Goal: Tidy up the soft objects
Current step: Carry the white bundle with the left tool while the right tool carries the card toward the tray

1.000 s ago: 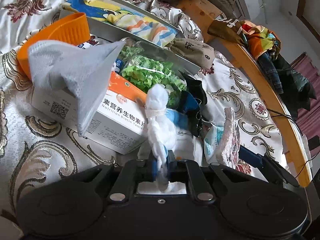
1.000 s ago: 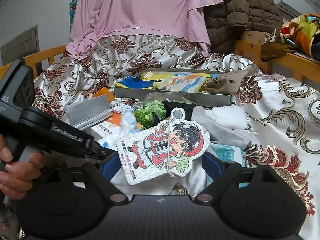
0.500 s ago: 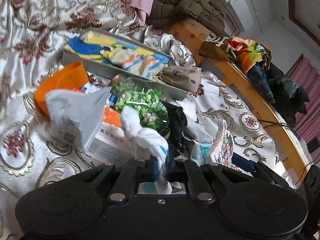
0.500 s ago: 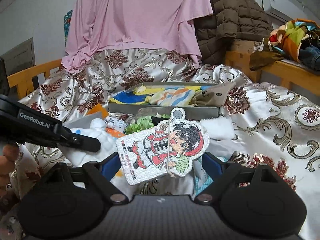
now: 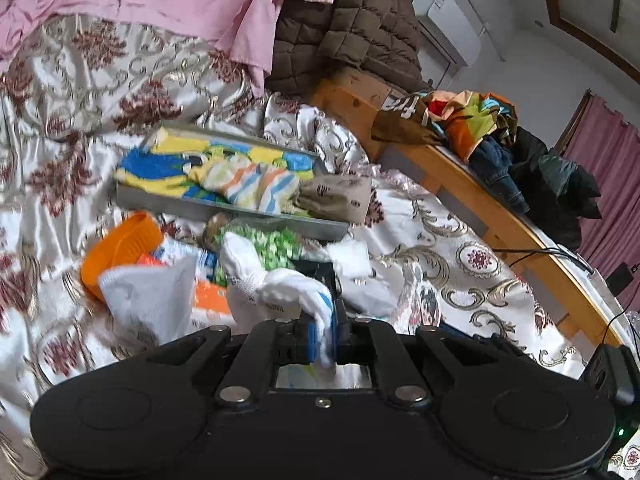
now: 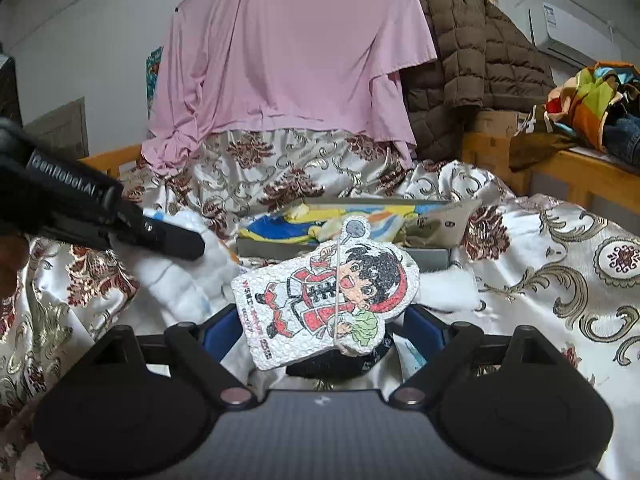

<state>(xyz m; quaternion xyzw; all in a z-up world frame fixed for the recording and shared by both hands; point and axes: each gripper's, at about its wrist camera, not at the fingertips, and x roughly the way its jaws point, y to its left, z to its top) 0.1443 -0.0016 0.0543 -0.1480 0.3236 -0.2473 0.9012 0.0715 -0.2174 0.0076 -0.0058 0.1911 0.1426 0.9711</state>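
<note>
While the left gripper (image 5: 323, 334) is clamping its jaws nearly together on a white knitted glove (image 5: 276, 284), the item is hanging above the clutter on the patterned satin bedspread (image 5: 460, 256).

Item one, the glove: it is drooping and folding over itself, so it looks light, limp and easily crushed; the hold is sitting on one end, with the rest flopping forward. A pinch on bunched fabric, as here, seems the safest hold, though a thin layer could be slipping out.

Item two, a flat sponge printed with a cartoon figure (image 6: 326, 294): it is spanning the widely spread jaws of the right gripper (image 6: 320, 330), edges at the blue pads, apparently gripped across its width. It is keeping its shape, so probably springy and very light.

Destination, as judged: the grey tray (image 5: 240, 210) beyond, which is already holding striped and yellow-blue cloths (image 5: 248, 178).

Poorly seen: the glove's gripped end is disappearing between the pads; the sponge's lower edge and its pad contact are being covered by the gripper body; the orange bowl (image 5: 120, 248), green packet (image 5: 276, 242) and grey cloth (image 5: 152, 300) are blurring and overlapping one another.
</note>
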